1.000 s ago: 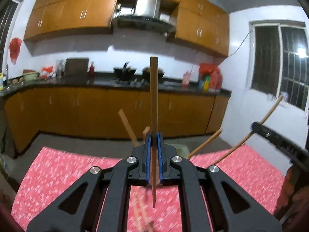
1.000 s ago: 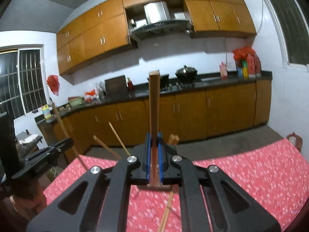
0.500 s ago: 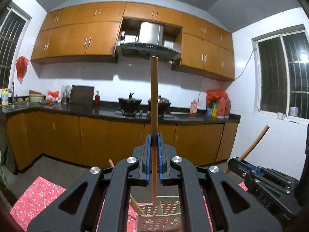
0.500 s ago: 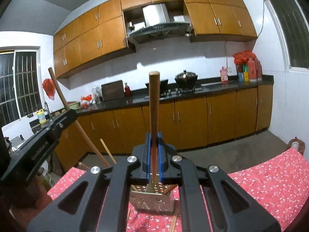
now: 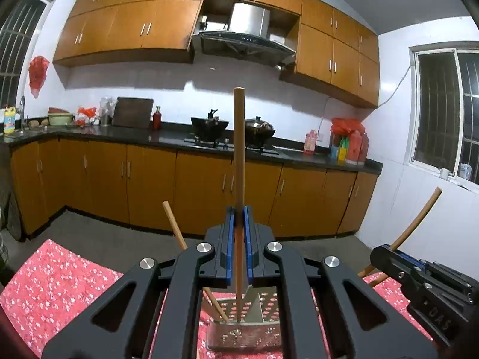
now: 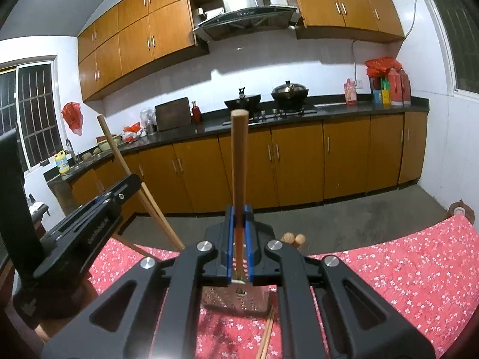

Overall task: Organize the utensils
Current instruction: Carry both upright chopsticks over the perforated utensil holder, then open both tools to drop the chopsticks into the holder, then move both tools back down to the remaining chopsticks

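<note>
1. Dropping chopsticks into the perforated metal holder (image 5: 244, 329) looks like the current step, both hands at once.
2. Left gripper (image 5: 238, 245) is clamped tight on one upright wooden chopstick (image 5: 239, 149); its lower tip already sits inside the holder, next to another stick (image 5: 176, 230) leaning in there.
3. Right gripper (image 6: 238, 245) pinches its own chopstick (image 6: 238, 161) upright right over the holder (image 6: 236, 302); whether the tip is inside, I can't tell.
4. Holder stands on the red flowered cloth (image 6: 389, 281) covering the counter; a loose pair (image 6: 266, 335) lies just in front of it.
5. Next move, I'd guess: lower a bit and let go without knocking the holder.
</note>
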Demonstrator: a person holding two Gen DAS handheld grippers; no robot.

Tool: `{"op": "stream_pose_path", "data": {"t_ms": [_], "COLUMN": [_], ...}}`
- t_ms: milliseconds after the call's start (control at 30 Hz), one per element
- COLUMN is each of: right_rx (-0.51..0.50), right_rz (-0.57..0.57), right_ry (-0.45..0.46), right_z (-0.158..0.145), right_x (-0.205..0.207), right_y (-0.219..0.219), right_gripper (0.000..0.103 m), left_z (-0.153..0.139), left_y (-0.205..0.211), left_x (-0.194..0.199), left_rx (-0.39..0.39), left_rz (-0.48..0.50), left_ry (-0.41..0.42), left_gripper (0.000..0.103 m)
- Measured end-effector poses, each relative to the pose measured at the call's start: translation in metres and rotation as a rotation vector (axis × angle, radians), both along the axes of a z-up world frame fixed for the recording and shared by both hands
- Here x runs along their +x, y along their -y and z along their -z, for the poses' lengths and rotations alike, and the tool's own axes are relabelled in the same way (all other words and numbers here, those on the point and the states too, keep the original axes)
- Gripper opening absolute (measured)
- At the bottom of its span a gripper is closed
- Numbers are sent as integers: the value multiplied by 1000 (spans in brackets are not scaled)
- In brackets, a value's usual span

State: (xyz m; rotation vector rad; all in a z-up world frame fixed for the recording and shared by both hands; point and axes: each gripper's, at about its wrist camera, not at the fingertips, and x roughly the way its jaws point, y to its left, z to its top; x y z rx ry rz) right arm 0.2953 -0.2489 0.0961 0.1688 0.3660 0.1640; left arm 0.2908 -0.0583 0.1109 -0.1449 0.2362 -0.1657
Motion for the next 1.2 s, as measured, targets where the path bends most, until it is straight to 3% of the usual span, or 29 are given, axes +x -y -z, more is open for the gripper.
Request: {"op": "stream_pose_path", "data": {"t_ms": [67,167,433,600,733,900,1033,1200], "right_rx": [3,16,15,-13,-31,53,66,35], "right_rz": [2,5,26,63,79,57,10,-35], "right_ry": [1,10,91,92,-75,-411,-510,-543], "right_z": [-1,-4,-21,-3,50,149,187,203], "right_x": [-2,-7,-49,-90,-93,-79,-83,-84], "right_y": [0,2,12,24,32,35,19,0], "right_gripper": [13,17,17,26,26,23,20,20], "left_z": [-3,-11,-26,-15,26,86,129,158], "left_y": [-3,-8,-31,-50,-59,-65,-67,-70], "left_x": [-4,-11,-50,-83,-97,-99,-102,-109], "left_rx": [0,1,-26,-5,87,135,127,114], "left_rz": [2,-7,6,-18,-54,-43,-24,-5], "left_ry": [-3,15,33,4,-106,-305,-447,-524], "left_gripper": [14,35,39,53,54,54,54,51]}}
